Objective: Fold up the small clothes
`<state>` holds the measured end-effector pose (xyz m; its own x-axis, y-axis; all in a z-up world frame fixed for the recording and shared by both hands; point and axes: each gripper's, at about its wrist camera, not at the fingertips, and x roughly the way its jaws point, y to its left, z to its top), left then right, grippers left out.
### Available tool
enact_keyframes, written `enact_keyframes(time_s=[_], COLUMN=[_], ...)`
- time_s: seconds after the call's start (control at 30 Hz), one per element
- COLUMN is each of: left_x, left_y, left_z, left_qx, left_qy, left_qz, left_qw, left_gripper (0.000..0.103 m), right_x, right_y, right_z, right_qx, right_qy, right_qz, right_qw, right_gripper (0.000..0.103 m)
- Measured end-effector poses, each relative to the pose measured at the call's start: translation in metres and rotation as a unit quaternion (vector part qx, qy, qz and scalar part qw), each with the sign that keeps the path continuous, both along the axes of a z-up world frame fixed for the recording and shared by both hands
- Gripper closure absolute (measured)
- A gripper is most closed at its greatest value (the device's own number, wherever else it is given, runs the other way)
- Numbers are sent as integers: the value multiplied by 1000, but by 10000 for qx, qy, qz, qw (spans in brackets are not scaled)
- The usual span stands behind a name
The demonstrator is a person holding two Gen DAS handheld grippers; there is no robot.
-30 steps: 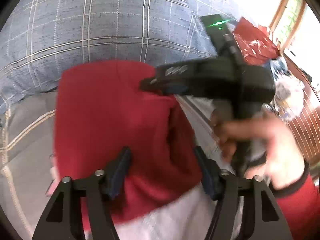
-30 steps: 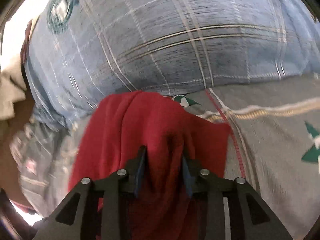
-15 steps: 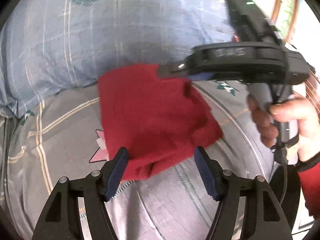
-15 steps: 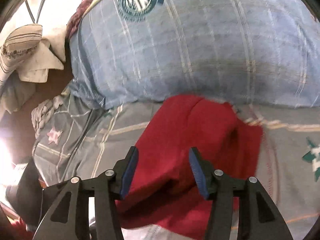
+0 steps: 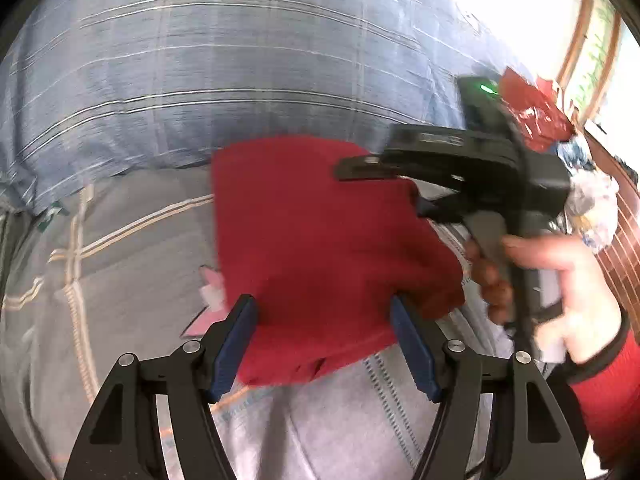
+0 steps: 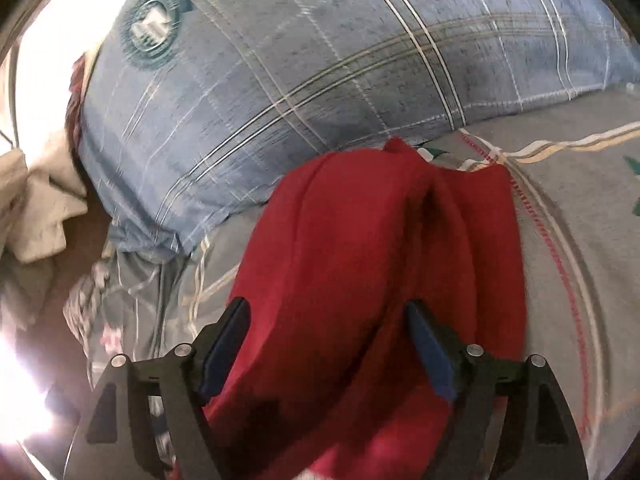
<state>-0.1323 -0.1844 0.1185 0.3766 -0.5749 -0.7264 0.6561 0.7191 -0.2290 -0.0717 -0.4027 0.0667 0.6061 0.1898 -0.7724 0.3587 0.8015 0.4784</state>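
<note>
A small red garment [image 5: 320, 232] lies folded on the grey bed sheet [image 5: 120, 264], just in front of a blue plaid pillow. My left gripper [image 5: 324, 320] hovers open over its near edge, with the cloth between the blue pads and neither pad pressing on it. In the left wrist view my right gripper [image 5: 380, 188] comes in from the right over the garment's far corner, held by a hand [image 5: 560, 272] in a red sleeve. Its jaws are opening. In the right wrist view the red garment [image 6: 360, 260] lies loose and creased between that gripper's [image 6: 328, 328] wide pads.
The blue plaid pillow [image 6: 320, 60] fills the back of the bed. A heap of pale clothes [image 6: 36, 208] lies off the bed's left side. A red plastic bag [image 5: 532, 116] and a brick wall [image 5: 624, 240] are at the far right.
My right gripper's jaws, pinched on a red fold a second ago, have spread wide and let it go. The left gripper has drawn back, so more of the sheet shows.
</note>
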Motion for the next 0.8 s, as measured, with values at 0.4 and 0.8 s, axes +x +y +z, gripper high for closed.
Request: enact_keyframes(time_s=[0.4, 0.8], left_x=[13, 3], left_y=[-63, 10], left_z=[-20, 3], left_qx=[242, 311], left_qy=[-29, -65], left_qz=[-381, 275], left_qw=[9990, 9991], left_gripper=[33, 33], right_x=[16, -42], right_y=[-4, 32], right_z=[-2, 19], right_qx=[-2315, -901], right_qy=[547, -131], right_qz=[308, 614], right_qw=[9708, 9939], right_gripper=[89, 35])
